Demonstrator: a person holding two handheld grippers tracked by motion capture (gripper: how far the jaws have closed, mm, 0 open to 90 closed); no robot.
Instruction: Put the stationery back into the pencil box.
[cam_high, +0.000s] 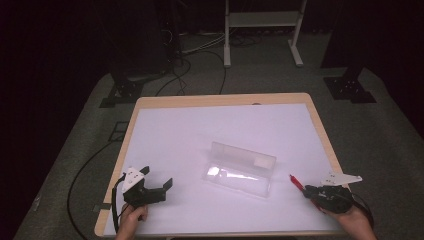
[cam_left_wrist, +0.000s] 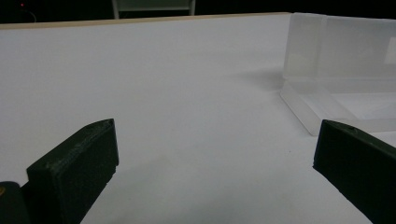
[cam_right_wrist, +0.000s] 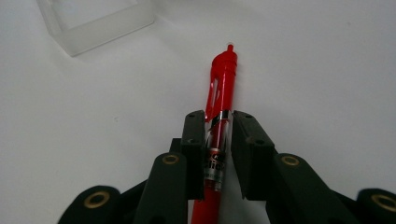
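Observation:
A red pen (cam_right_wrist: 223, 79) lies along my right gripper (cam_right_wrist: 218, 119), whose two black jaws sit against its barrel on either side, shut on it. In the high view that gripper (cam_high: 306, 190) is at the table's front right, and the red pen (cam_high: 296, 181) pokes out toward a clear plastic box (cam_high: 240, 169) lying open mid-table. My left gripper (cam_high: 157, 176) rests at the front left, open, with nothing between its jaws. From the left gripper (cam_left_wrist: 215, 144) the clear box (cam_left_wrist: 336, 70) stands ahead to the right.
A white sheet covers the wooden table (cam_high: 225, 100). A corner of the clear box (cam_right_wrist: 98, 23) lies ahead-left of the pen. Beyond the table, a white metal stand (cam_high: 262, 20) and cables (cam_high: 185, 65) are on the dark floor.

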